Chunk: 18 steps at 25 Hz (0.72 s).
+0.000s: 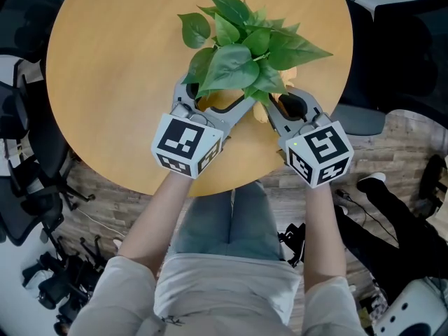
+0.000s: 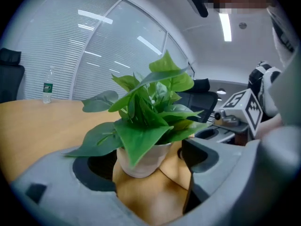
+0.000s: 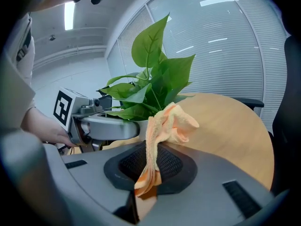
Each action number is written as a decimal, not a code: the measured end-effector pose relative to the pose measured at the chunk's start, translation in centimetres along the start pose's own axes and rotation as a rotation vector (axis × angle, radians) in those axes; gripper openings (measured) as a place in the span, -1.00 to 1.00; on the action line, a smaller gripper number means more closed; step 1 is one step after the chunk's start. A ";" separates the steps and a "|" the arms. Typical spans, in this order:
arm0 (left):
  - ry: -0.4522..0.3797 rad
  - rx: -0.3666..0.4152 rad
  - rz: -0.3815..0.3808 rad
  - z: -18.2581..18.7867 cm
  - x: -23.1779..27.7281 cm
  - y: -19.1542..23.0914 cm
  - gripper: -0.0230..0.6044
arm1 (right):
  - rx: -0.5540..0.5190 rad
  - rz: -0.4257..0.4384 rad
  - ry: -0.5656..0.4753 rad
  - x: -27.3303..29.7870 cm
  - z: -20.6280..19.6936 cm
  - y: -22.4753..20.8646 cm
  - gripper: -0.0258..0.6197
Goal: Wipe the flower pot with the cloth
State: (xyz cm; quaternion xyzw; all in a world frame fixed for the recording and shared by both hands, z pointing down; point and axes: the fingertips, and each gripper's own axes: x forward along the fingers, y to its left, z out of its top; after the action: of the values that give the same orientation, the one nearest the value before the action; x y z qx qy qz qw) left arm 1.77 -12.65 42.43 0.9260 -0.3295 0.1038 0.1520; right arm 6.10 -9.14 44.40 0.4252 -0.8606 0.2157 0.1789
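Pale and upright between the spread left tongs: the flower pot, with a strip of counter showing between it and one pad, not clamped. Pinched tight in the right tongs: the orange cloth, long axis running up from the pinch, free end flopped over just beside the leaves. All close to the counter's near edge; wide open counter beyond and leftward.
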 end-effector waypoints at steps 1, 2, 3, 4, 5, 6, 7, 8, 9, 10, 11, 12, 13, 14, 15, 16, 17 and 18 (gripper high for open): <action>0.010 0.013 -0.040 -0.3 -0.2 0.0 0.45 | 0.003 -0.001 -0.001 -0.1 0.0 -0.1 -0.78; 0.020 0.032 -0.079 -0.6 -0.3 0.0 0.45 | 0.004 -0.001 -0.002 -0.1 0.0 -0.2 -0.78; 0.027 0.055 -0.113 -0.8 -0.6 0.2 0.45 | 0.003 0.000 -0.002 -0.1 0.0 -0.2 -0.78; 0.031 0.078 -0.140 -0.8 -0.8 0.5 0.45 | 0.002 0.001 -0.001 -0.2 0.0 -0.2 -0.78; 0.031 0.098 -0.163 -0.8 -1.0 1.0 0.45 | 0.000 0.003 0.000 -0.2 0.0 -0.2 -0.78; 0.031 0.115 -0.186 -0.7 -1.1 1.4 0.45 | -0.001 0.004 0.000 -0.2 0.0 -0.2 -0.78; 0.028 0.130 -0.216 -0.5 -1.2 1.8 0.46 | -0.001 0.005 0.001 -0.2 0.0 -0.2 -0.78; 0.024 0.146 -0.254 -0.3 -1.2 1.9 0.46 | -0.001 0.006 0.001 -0.2 0.0 -0.2 -0.78; 0.019 0.163 -0.299 -0.1 -1.2 1.9 0.46 | -0.001 0.007 0.002 -0.1 0.0 -0.2 -0.78; 0.013 0.183 -0.342 0.2 -1.2 1.8 0.47 | -0.001 0.008 0.003 -0.1 -0.1 -0.2 -0.78; 0.008 0.201 -0.381 0.5 -1.1 1.8 0.47 | -0.001 0.009 0.004 -0.1 -0.1 -0.2 -0.78; 0.004 0.215 -0.412 0.8 -0.9 1.8 0.48 | -0.001 0.010 0.004 0.0 -0.1 -0.2 -0.78; 0.002 0.224 -0.438 1.0 -0.7 1.8 0.49 | -0.001 0.011 0.005 0.0 -0.1 -0.2 -0.78; 0.002 0.231 -0.462 1.2 -0.5 1.8 0.50 | -0.001 0.011 0.005 -0.1 -0.1 -0.2 -0.78; 0.004 0.240 -0.486 1.2 -0.2 1.7 0.52 | -0.001 0.011 0.006 -0.1 -0.1 -0.2 -0.78; 0.007 0.248 -0.508 1.2 0.0 1.6 0.54 | -0.002 0.010 0.007 -0.1 -0.1 -0.2 -0.78; 0.010 0.257 -0.525 1.2 0.2 1.4 0.56 | -0.002 0.010 0.008 -0.1 0.0 -0.1 -0.78; 0.013 0.265 -0.538 1.2 0.4 1.3 0.57 | -0.002 0.010 0.008 -0.1 0.0 -0.1 -0.78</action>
State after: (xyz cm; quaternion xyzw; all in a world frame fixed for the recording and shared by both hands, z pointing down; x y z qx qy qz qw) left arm 1.33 -14.28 41.71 0.9912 -0.0548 0.1079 0.0540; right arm 6.25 -9.12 44.42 0.4197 -0.8623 0.2177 0.1817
